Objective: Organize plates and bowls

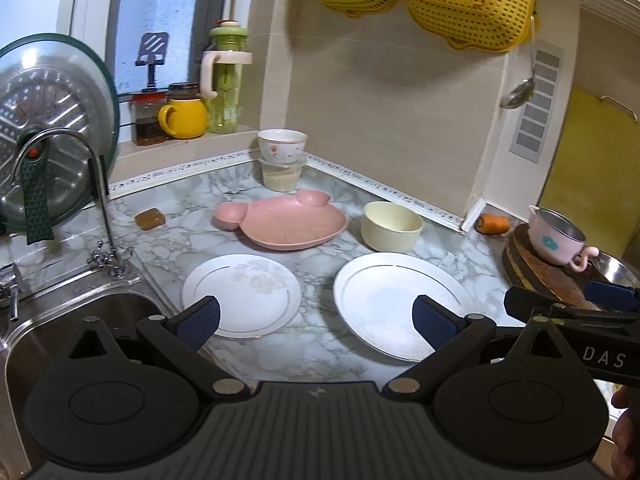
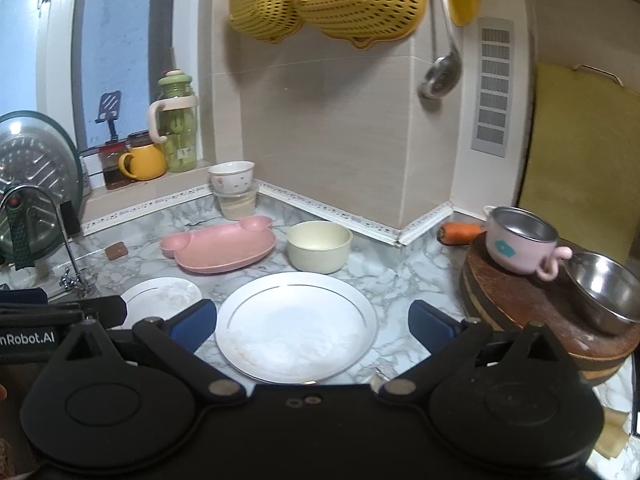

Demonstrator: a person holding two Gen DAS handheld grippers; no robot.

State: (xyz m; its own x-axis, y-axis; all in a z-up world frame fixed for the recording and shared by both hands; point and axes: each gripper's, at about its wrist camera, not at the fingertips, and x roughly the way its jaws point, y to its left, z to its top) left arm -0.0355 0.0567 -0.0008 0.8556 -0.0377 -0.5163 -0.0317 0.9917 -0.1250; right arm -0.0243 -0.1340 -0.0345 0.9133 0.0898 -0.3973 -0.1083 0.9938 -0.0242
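Marble countertop (image 1: 320, 356) filled the lower frame, two white plates at center: the small plate (image 1: 241, 295) left, the large plate (image 2: 297, 326) right. Behind sat a pink dish (image 1: 282, 222) and cream bowl (image 1: 392, 226). Left gripper (image 1: 316, 320) and right gripper (image 2: 312, 322) hovered spread wide, holding nothing.

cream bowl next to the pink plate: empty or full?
Empty. The cream bowl stands upright, and its bare inside wall shows in both views.
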